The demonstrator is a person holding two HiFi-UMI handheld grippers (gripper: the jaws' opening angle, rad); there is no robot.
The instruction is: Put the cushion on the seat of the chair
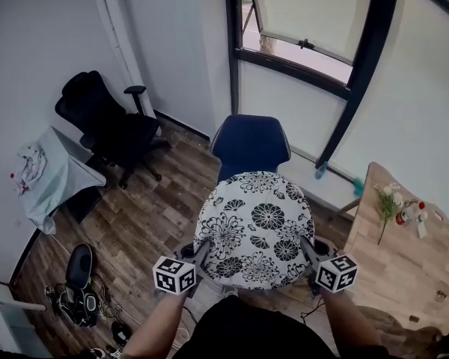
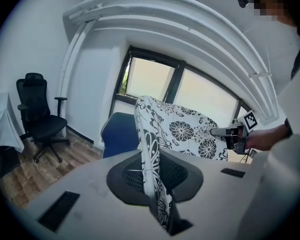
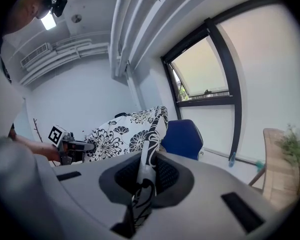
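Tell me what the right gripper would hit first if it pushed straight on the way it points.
Apart from the cushion clamped in the right gripper, probably the blue chair: its backrest stands ahead of the jaws, though depth is hard to judge.

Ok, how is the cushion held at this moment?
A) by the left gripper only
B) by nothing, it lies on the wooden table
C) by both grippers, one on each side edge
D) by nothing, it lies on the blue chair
C: the left gripper and the right gripper are each shut on an edge of the cushion, with the chair beyond it.
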